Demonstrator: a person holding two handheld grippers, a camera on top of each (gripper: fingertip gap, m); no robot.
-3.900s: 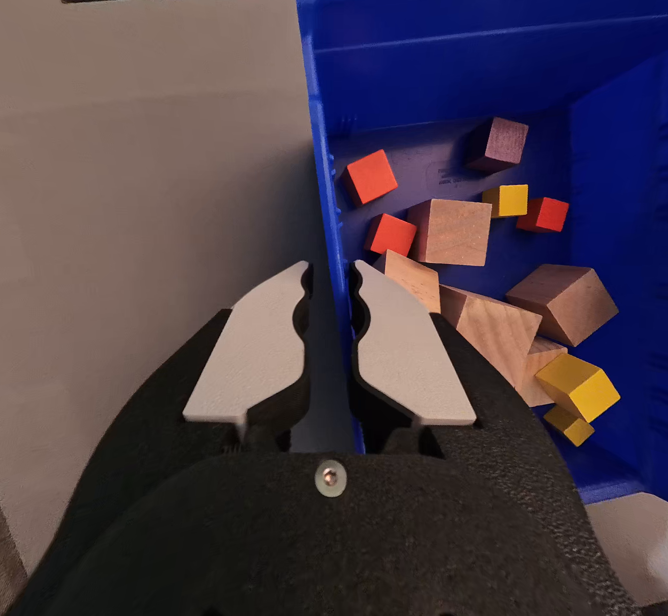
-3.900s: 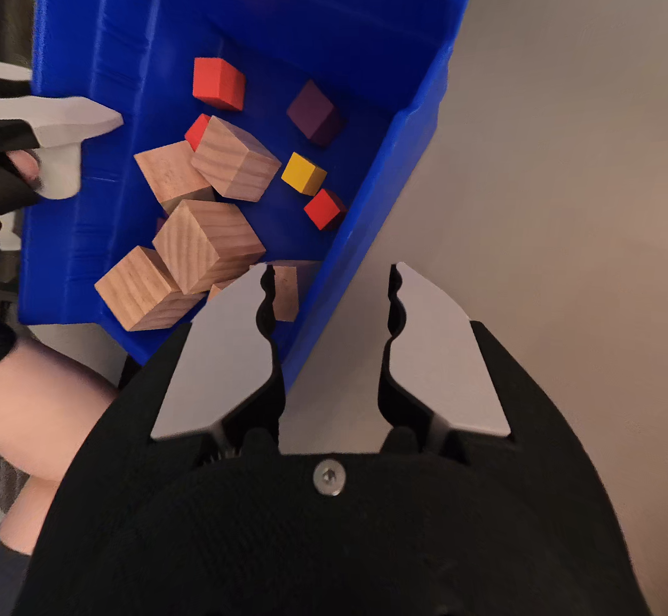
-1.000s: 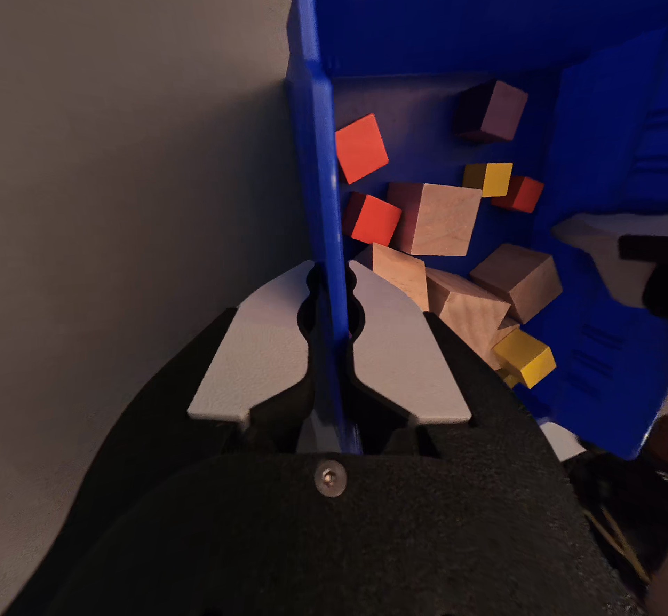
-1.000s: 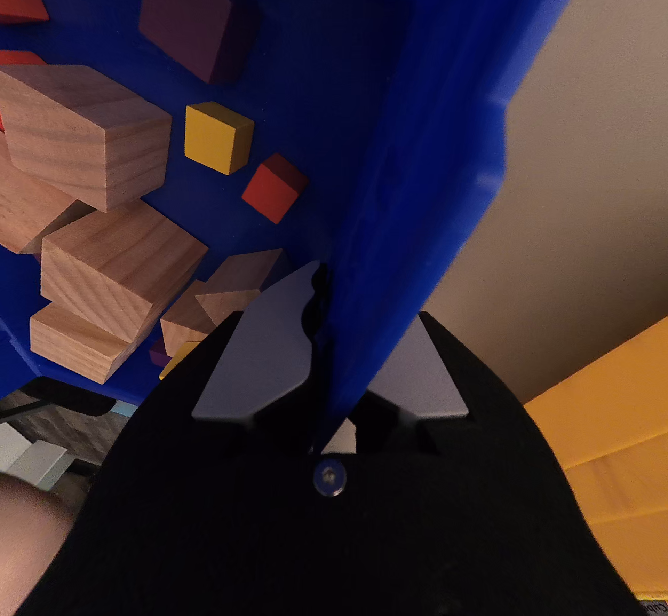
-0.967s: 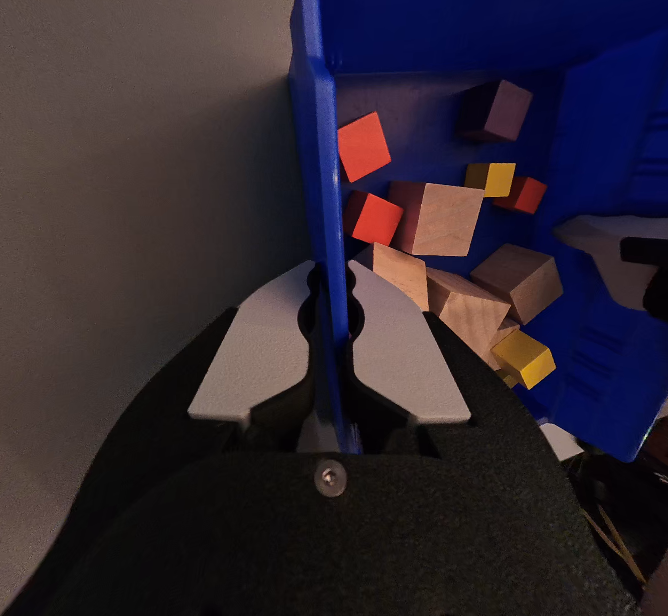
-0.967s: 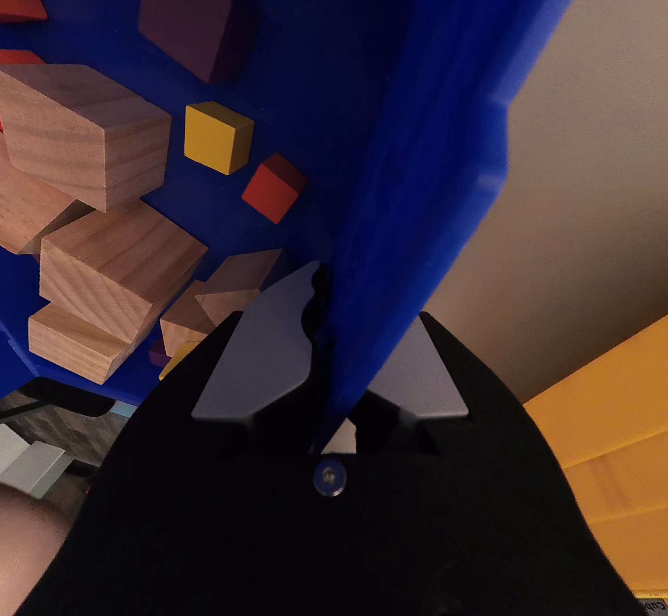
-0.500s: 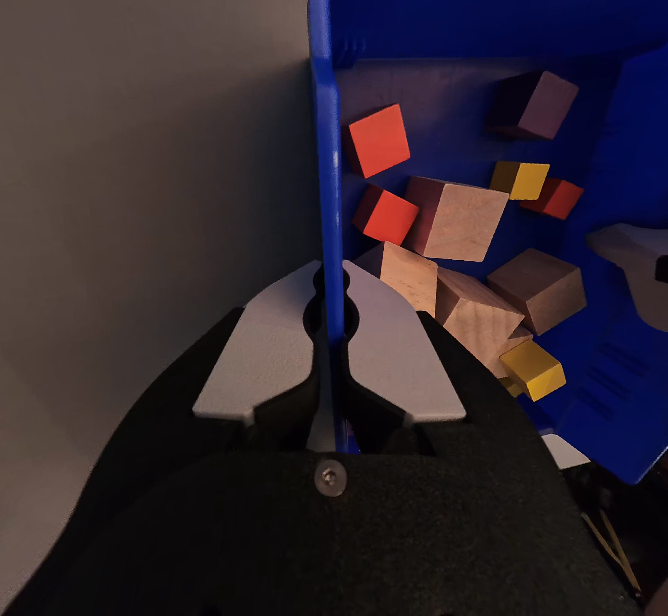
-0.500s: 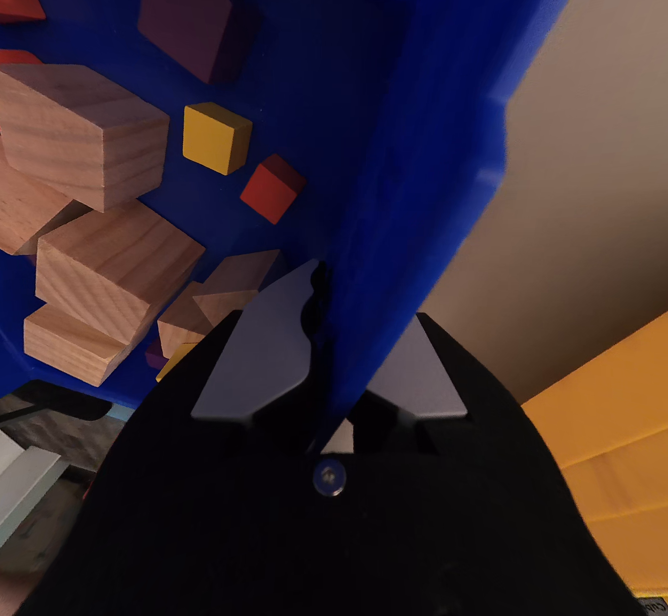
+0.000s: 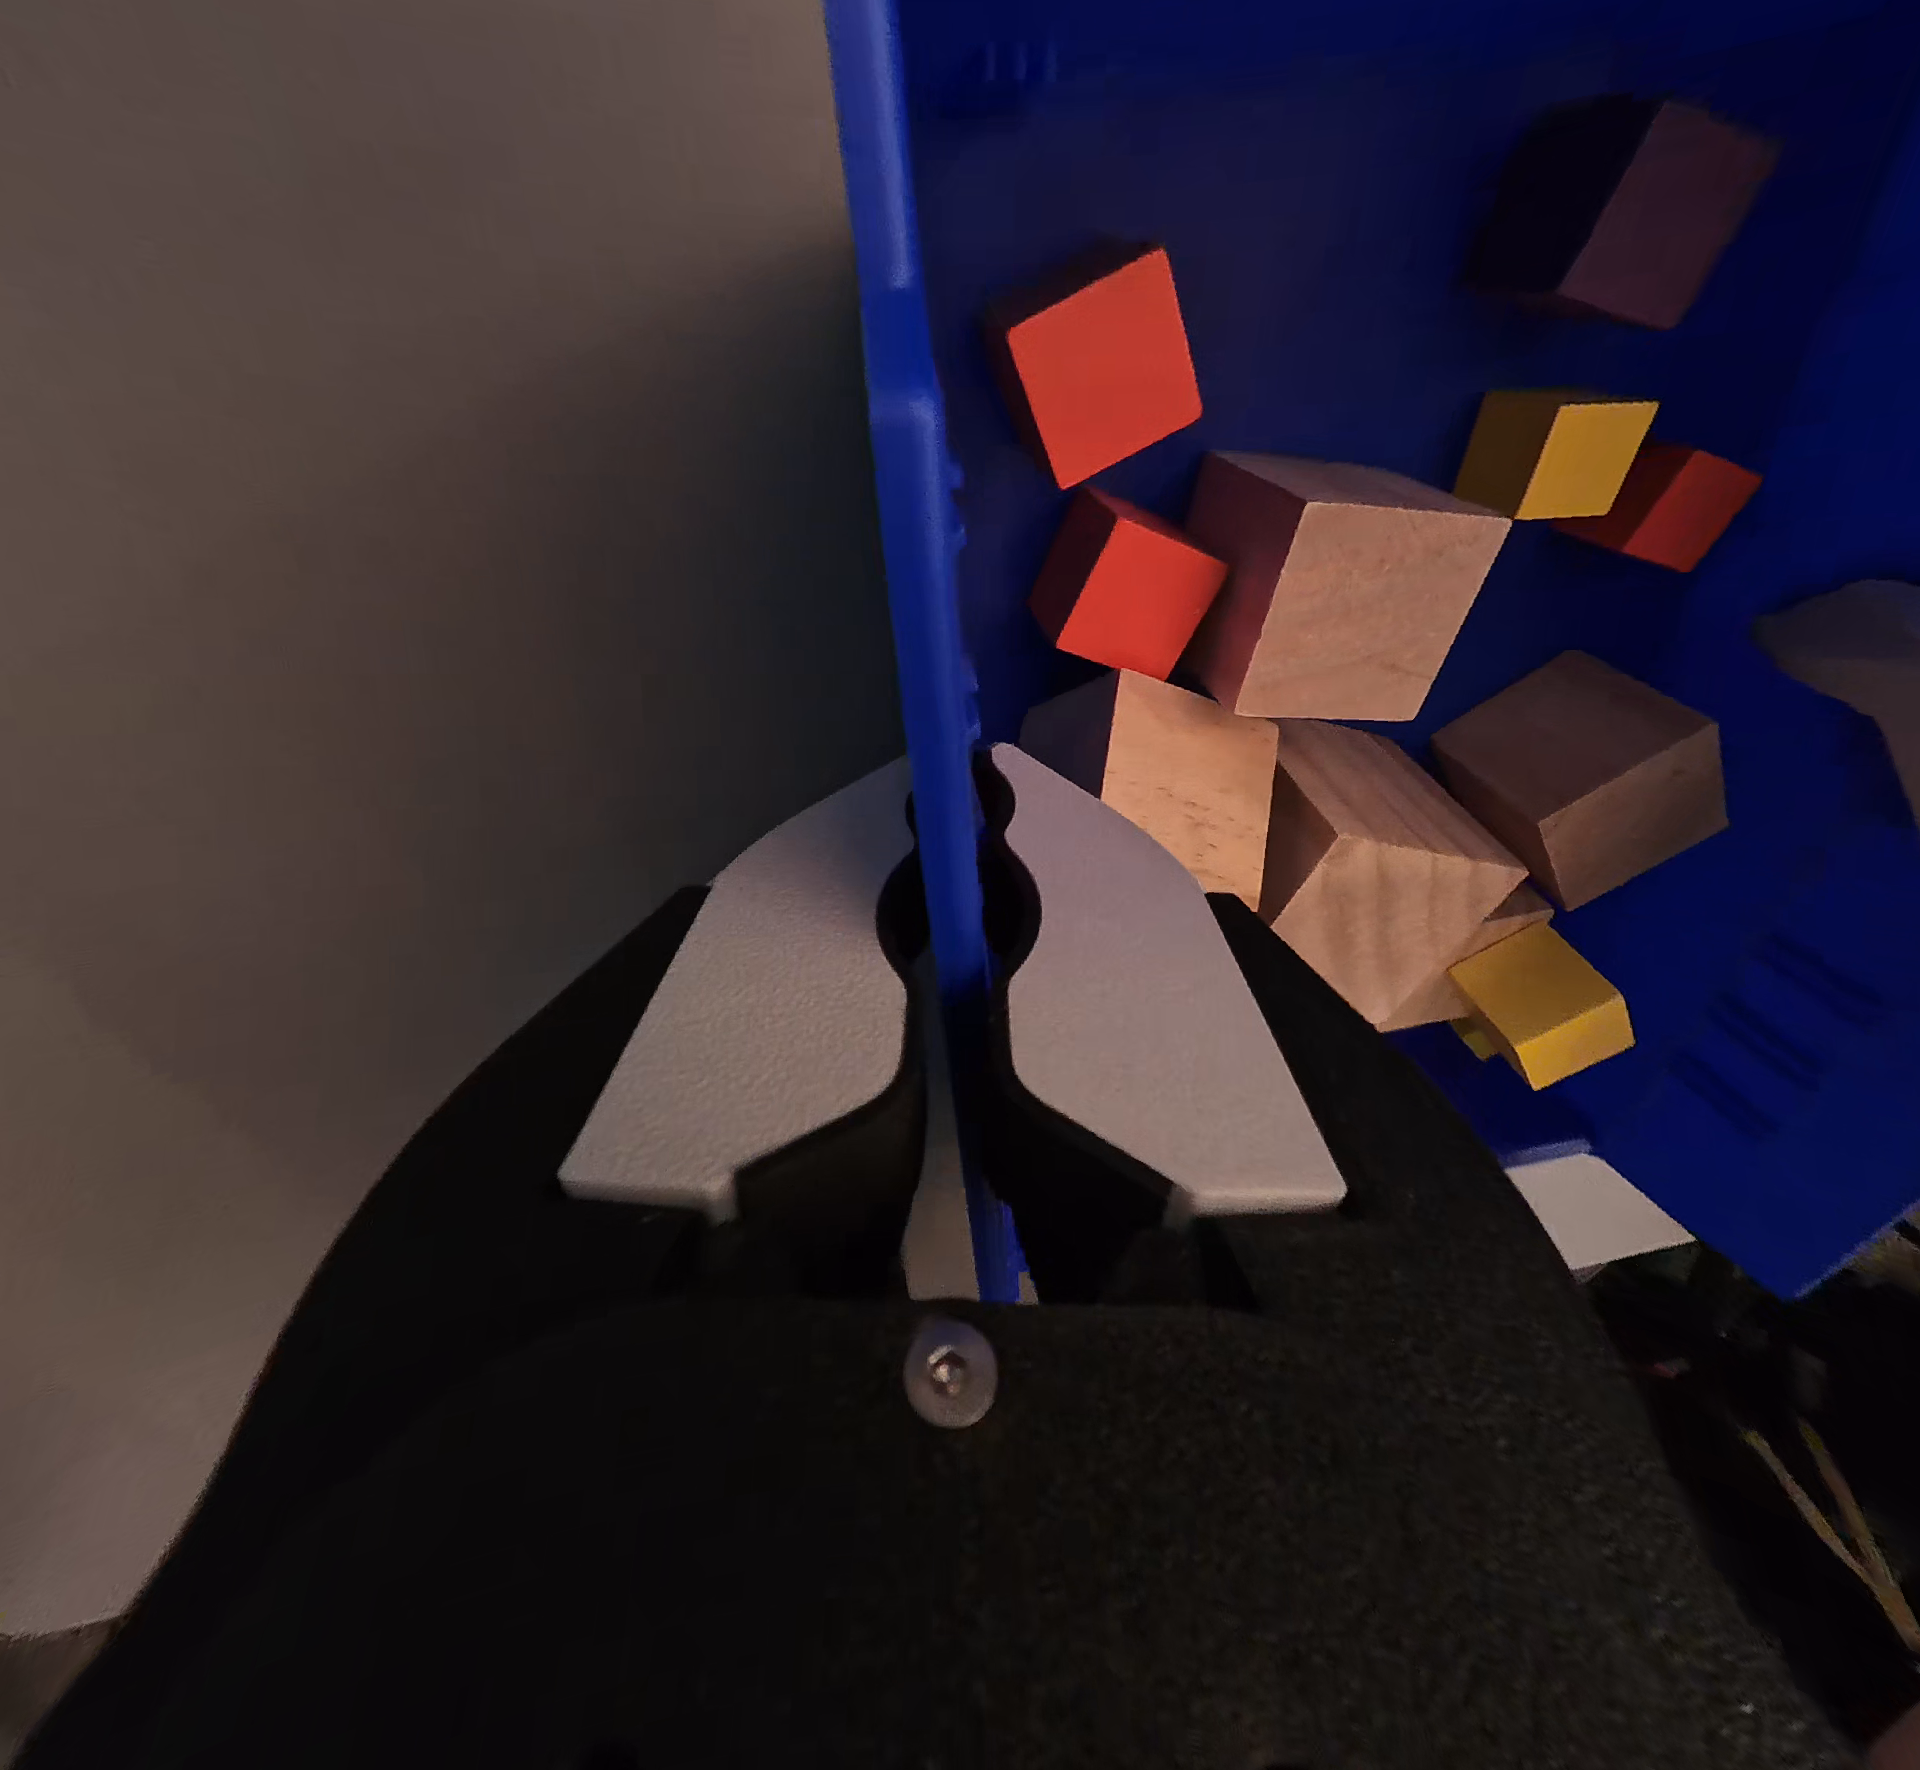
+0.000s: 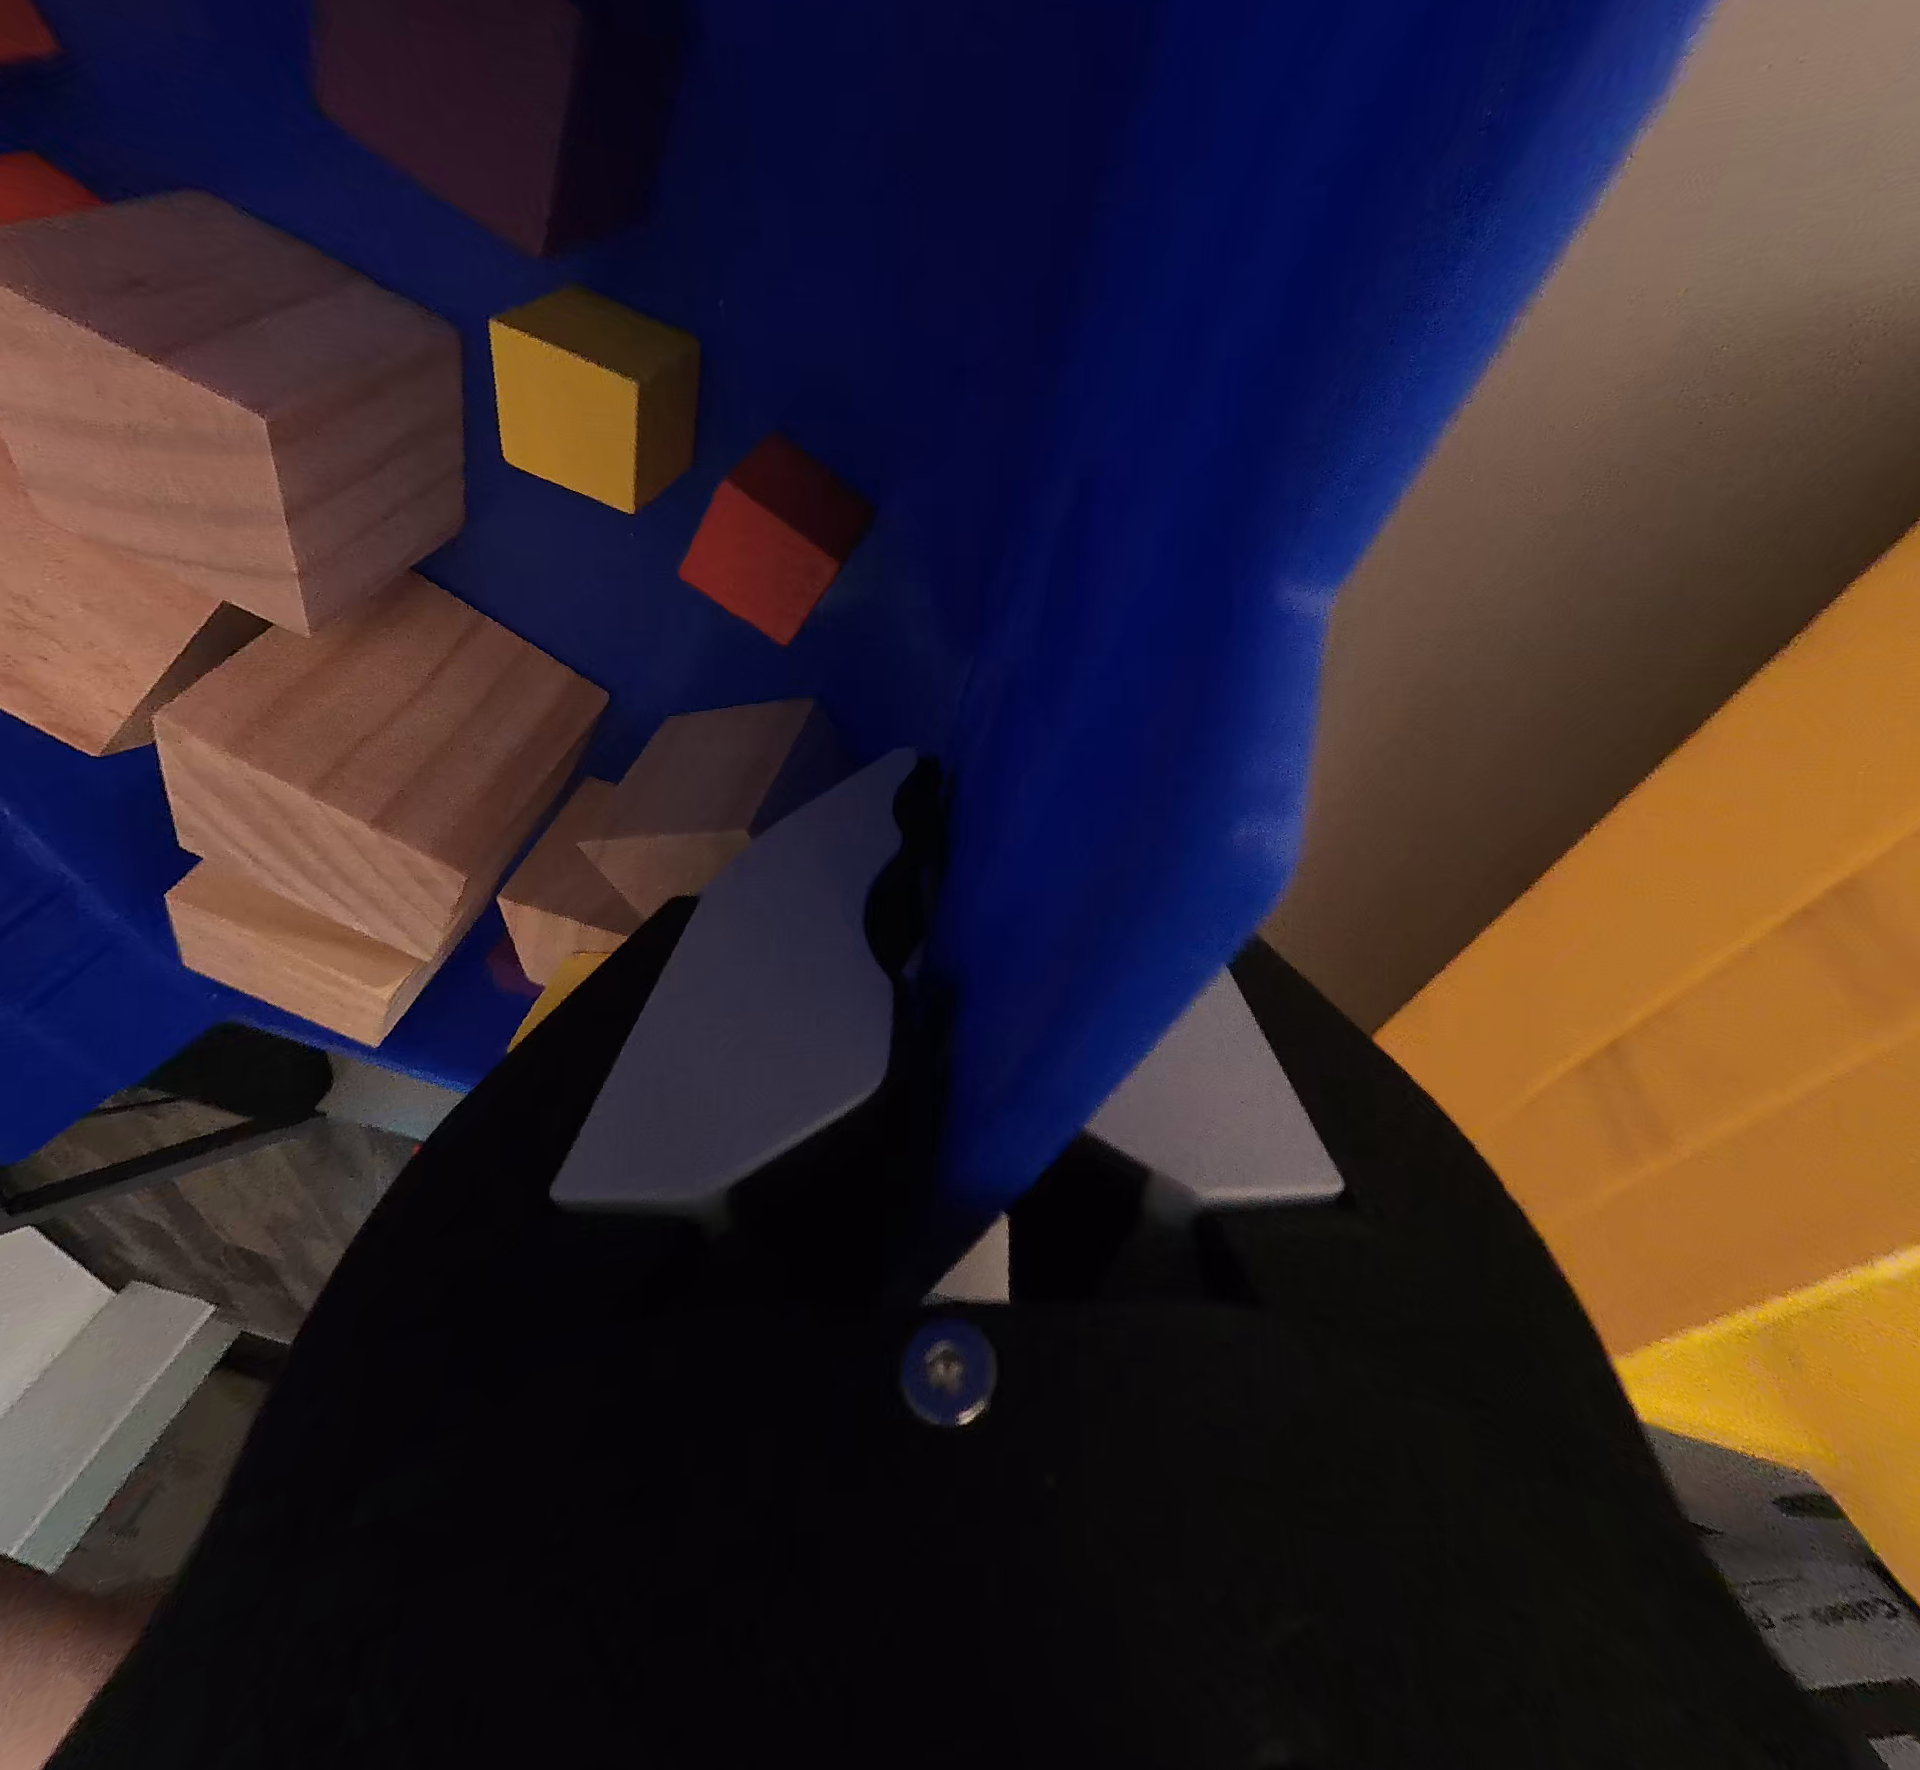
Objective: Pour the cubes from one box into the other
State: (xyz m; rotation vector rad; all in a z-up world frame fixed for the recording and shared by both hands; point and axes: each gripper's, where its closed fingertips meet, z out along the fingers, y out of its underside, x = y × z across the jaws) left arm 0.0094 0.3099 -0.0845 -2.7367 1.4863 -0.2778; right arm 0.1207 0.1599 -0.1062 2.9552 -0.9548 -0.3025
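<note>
Cubes of bare wood, red, yellow and purple lie scattered on the floor of the blue box (image 9: 1351, 6), which you hold by its two opposite side walls. Your left tongs (image 9: 945, 790) are pinching the box's left wall, one grey finger (image 9: 769, 1003) outside it and the other inside, close beside a bare wooden cube (image 9: 1190, 790). Your right tongs (image 10: 997, 785) are pinching the right wall of the same blue box (image 10: 1143, 370); the inner finger (image 10: 769, 1003) shows in full, while the outer one is mostly hidden behind the blue plastic.

In the left wrist view, two red cubes (image 9: 1101, 364) sit near the left wall, the nearer one touching a large wooden cube (image 9: 1351, 588). A purple cube (image 9: 1631, 208) lies far right, with a small yellow cube (image 9: 1558, 453) and a small red cube (image 9: 1673, 505) touching just nearer. More wooden cubes cluster at the near end with another yellow cube (image 9: 1543, 1008) beside them.

In the right wrist view, the yellow box (image 10: 1683, 941) stands on the table (image 10: 1662, 370), to the right of the blue box and clear of it. The near edge of the blue box overhangs the table edge, with floor visible beyond it. A finger of your right tongs shows at the right edge of the left wrist view.
</note>
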